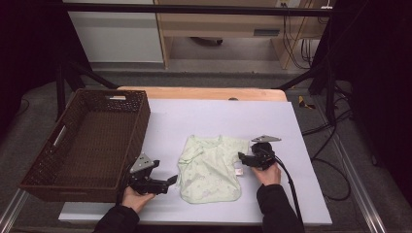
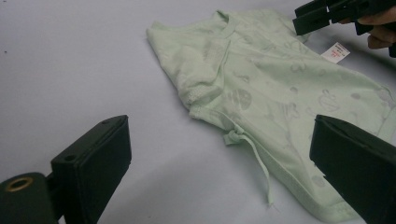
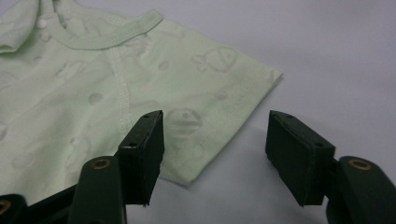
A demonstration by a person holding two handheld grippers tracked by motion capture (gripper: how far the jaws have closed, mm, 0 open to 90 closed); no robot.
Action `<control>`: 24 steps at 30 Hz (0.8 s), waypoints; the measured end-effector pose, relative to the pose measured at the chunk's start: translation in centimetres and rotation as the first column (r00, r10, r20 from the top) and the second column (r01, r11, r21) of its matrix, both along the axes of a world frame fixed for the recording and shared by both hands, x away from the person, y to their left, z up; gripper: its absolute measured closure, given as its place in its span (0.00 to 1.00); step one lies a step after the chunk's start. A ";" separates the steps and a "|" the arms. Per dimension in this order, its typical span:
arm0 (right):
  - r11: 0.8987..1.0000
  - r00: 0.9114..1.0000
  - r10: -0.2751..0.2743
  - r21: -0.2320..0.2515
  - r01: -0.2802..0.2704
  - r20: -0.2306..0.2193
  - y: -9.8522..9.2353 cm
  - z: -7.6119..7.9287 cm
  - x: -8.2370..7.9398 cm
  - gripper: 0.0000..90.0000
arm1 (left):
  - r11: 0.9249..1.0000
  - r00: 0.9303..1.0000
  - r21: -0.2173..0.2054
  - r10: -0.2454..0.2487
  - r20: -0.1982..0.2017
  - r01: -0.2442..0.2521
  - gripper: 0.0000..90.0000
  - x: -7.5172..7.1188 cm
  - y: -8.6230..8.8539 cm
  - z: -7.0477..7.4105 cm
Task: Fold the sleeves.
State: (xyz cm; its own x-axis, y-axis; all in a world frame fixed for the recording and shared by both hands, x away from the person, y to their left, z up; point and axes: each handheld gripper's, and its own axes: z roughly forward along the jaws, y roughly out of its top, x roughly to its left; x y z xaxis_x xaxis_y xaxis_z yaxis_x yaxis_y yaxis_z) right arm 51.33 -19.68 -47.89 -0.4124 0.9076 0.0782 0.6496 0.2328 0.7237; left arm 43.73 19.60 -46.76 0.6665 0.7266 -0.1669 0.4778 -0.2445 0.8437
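Pale green cotton, printed with faint animal shapes, makes up the baby shirt point(image 1: 210, 167) that lies flat on the lavender surface point(image 1: 204, 114), near its front edge and between the two grippers. A dark brown wicker basket point(image 1: 53, 180) sits to the left, overhanging the surface edge; its near corner stands just beside the left gripper point(image 1: 170, 180), well apart from the shirt. Nothing lies between either gripper and the garment.

A hand point(image 1: 137, 198) in a dark sleeve holds the left gripper low and level, pointing right toward the shirt's lower left hem; its jaws stand wide apart with nothing between them, and in the left gripper view a thin tie string point(image 2: 254, 151) of the shirt trails across the surface between them, farther off. The right gripper point(image 1: 241, 156) points left at the shirt's right sleeve point(image 3: 219, 88), its jaws partly apart; in the right gripper view one jaw sits over the sleeve's cloth and the other over bare surface, so the sleeve's edge lies between them, not pressed. A white label point(image 2: 335, 52) shows near that gripper; its print is too small to read
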 end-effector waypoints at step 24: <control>1.000 1.000 0.020 0.006 -0.020 -0.018 0.6 0.1 -0.4 0.95 | 1.000 1.000 0.012 -0.001 -0.016 0.001 0.06 0.1 -0.1 -0.1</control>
